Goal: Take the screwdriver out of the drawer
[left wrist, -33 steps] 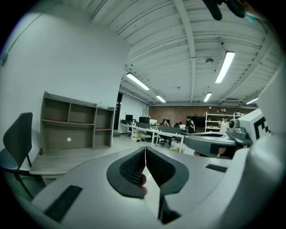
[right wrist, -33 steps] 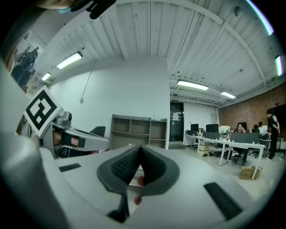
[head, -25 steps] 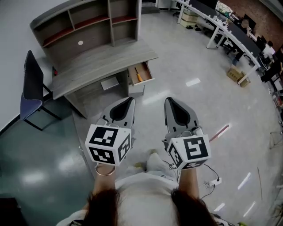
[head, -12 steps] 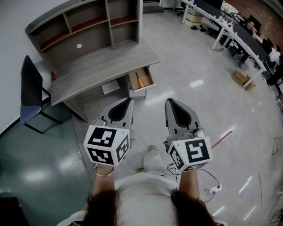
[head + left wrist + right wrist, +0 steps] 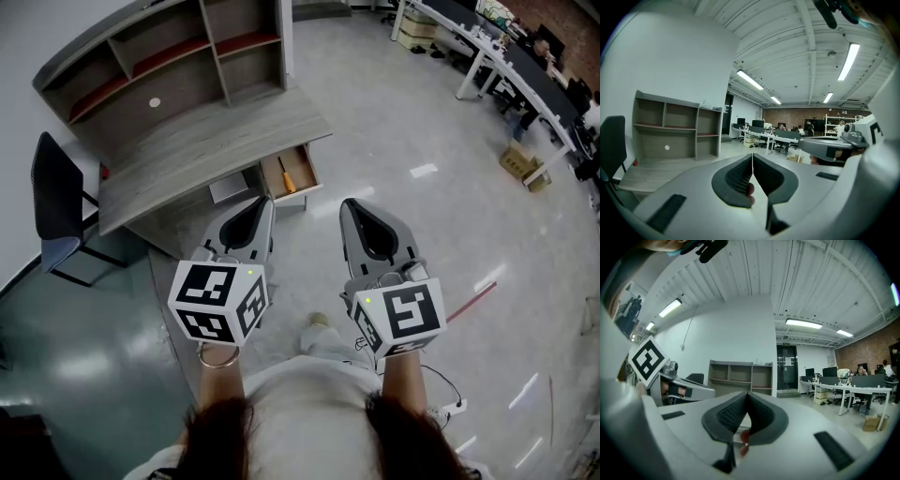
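The screwdriver (image 5: pixel 286 175), with an orange-yellow handle, lies in the open drawer (image 5: pixel 309 170) under the grey desk (image 5: pixel 187 150). My left gripper (image 5: pixel 268 200) is held just short of the drawer's front, and its jaws are shut with nothing between them. My right gripper (image 5: pixel 347 202) is level with it, a little right of the drawer, and also looks shut and empty. In the left gripper view the jaws of the left gripper (image 5: pixel 752 154) meet at their tips. In the right gripper view those of the right gripper (image 5: pixel 747 393) do the same.
A shelf unit (image 5: pixel 169 52) stands on the desk's back. A dark chair (image 5: pixel 52 202) is at the desk's left end. White office desks (image 5: pixel 506 66) and a cardboard box (image 5: pixel 525 167) stand at the far right. A power strip (image 5: pixel 450 408) lies on the floor.
Both grippers have come forward towards the desk. The open drawer is now closer to the left gripper's tips. Both stay shut.
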A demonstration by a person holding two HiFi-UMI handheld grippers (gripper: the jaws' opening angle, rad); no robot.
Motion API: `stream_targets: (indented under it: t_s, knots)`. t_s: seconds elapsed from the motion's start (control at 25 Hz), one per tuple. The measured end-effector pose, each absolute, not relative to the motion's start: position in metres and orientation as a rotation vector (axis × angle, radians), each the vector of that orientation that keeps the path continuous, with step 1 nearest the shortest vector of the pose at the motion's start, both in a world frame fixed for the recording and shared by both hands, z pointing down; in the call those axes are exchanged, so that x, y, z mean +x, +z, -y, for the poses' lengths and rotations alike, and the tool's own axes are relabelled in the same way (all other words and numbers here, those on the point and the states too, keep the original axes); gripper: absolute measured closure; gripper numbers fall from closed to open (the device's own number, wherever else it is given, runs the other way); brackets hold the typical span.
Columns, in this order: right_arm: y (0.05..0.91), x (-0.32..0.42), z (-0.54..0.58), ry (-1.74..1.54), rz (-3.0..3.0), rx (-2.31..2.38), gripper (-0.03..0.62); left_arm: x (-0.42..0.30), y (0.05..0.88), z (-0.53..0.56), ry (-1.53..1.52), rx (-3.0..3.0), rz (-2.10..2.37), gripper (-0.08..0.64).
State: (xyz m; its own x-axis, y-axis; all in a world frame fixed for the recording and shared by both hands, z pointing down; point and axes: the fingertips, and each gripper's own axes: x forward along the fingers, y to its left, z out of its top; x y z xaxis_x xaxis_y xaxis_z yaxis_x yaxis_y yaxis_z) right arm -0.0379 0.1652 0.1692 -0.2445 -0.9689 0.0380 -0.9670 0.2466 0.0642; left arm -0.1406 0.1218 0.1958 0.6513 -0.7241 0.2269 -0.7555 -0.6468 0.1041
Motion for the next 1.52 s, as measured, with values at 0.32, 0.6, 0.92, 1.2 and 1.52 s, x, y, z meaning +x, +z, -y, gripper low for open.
stream_targets:
  t_s: [0.32, 0.6, 0.92, 1.2, 1.52]
  knots:
    - [0.174, 0.010, -0.128, -0.029, 2.458, 1.865, 0.566, -0.111, 0.198, -0.090, 0.227, 2.630, 1.318, 0.541]
    - [0.189, 0.016, -0.106, 0.011, 2.487, 1.811, 0.566, -0.107, 0.213, -0.072, 0.272, 2.581, 1.365, 0.541]
    - [0.197, 0.020, -0.069, 0.028, 2.488, 1.795, 0.566, -0.098, 0.224, -0.031, 0.285, 2.572, 1.354, 0.541]
    - [0.198, 0.026, -0.014, 0.024, 2.473, 1.799, 0.566, -0.090, 0.231, 0.025, 0.288, 2.564, 1.327, 0.541]
    - [0.207, 0.026, 0.050, 0.057, 2.449, 1.810, 0.566, -0.090, 0.251, 0.088, 0.322, 2.534, 1.291, 0.540]
